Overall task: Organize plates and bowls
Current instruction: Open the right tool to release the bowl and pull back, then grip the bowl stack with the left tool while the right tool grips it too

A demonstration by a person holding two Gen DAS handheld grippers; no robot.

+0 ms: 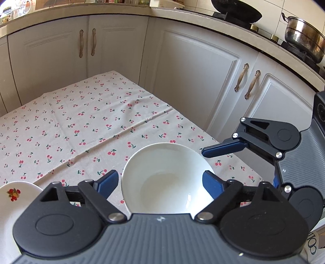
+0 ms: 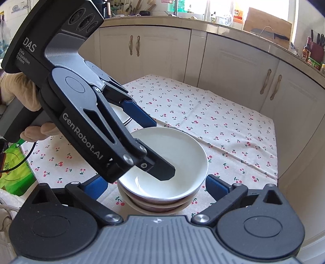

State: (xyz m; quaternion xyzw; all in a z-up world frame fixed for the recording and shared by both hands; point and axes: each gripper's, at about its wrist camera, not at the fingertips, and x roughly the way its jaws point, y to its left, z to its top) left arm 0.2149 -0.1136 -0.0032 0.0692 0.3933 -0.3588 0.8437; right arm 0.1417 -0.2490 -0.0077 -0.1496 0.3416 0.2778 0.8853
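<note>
A white bowl (image 1: pixel 166 178) (image 2: pixel 178 150) tops a short stack of bowls with dark red sides (image 2: pixel 160 205) on the cherry-print tablecloth (image 1: pixel 81 121). My left gripper (image 1: pixel 159 182) is open and straddles the top bowl's rim: one finger (image 2: pixel 160 168) reaches inside the bowl, while the other, blue-padded finger (image 2: pixel 140 115) hangs beyond the far rim, neither pressing. My right gripper (image 2: pixel 156 184) is open wide, with a pad on each side of the stack and small gaps between. One of its fingers (image 1: pixel 223 149) shows beside the bowl's right rim.
A plate with a fruit print (image 1: pixel 14 195) lies left of the bowls; a striped-rim plate (image 2: pixel 125 118) peeks out behind the left gripper. White cabinets (image 1: pixel 193 81) surround the table. A wok (image 1: pixel 235 10) and steel pot (image 1: pixel 304 38) sit on the counter. A green package (image 2: pixel 14 174) lies at the left.
</note>
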